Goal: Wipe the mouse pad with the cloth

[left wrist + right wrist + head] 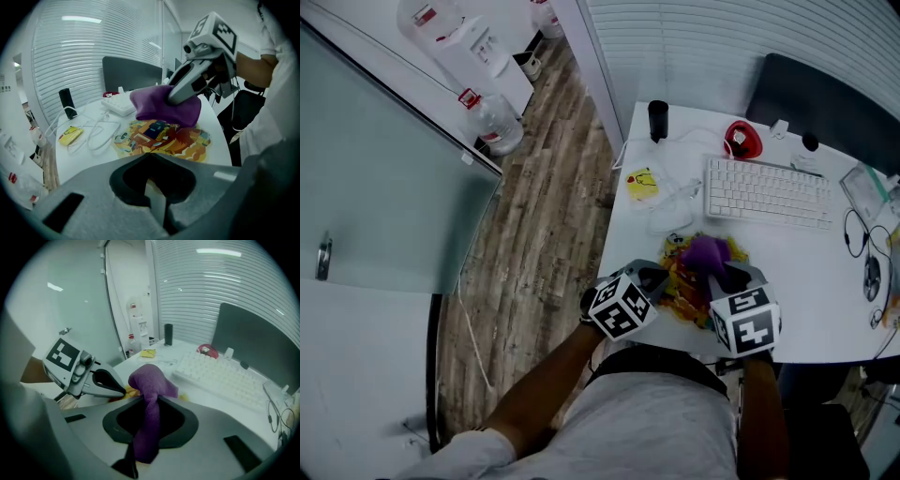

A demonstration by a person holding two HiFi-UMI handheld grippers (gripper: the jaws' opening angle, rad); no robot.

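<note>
A colourful printed mouse pad (686,289) (171,139) lies near the front edge of the white desk (825,281). A purple cloth (708,249) (161,107) (148,380) hangs bunched just above its far part, and my right gripper (724,273) (150,401) is shut on it. In the left gripper view that gripper (172,98) reaches in from the upper right. My left gripper (665,280) (149,155) has its jaws together on the pad's near left edge. The right gripper view shows its tip (124,391) at a yellow strip of the pad (133,392).
Behind the pad lie a white keyboard (767,192), coiled white cables (675,202) and a yellow card (642,183). A black cylinder (657,119), a red object (742,141) and a dark monitor (825,103) stand further back. A mouse (872,277) sits at the right.
</note>
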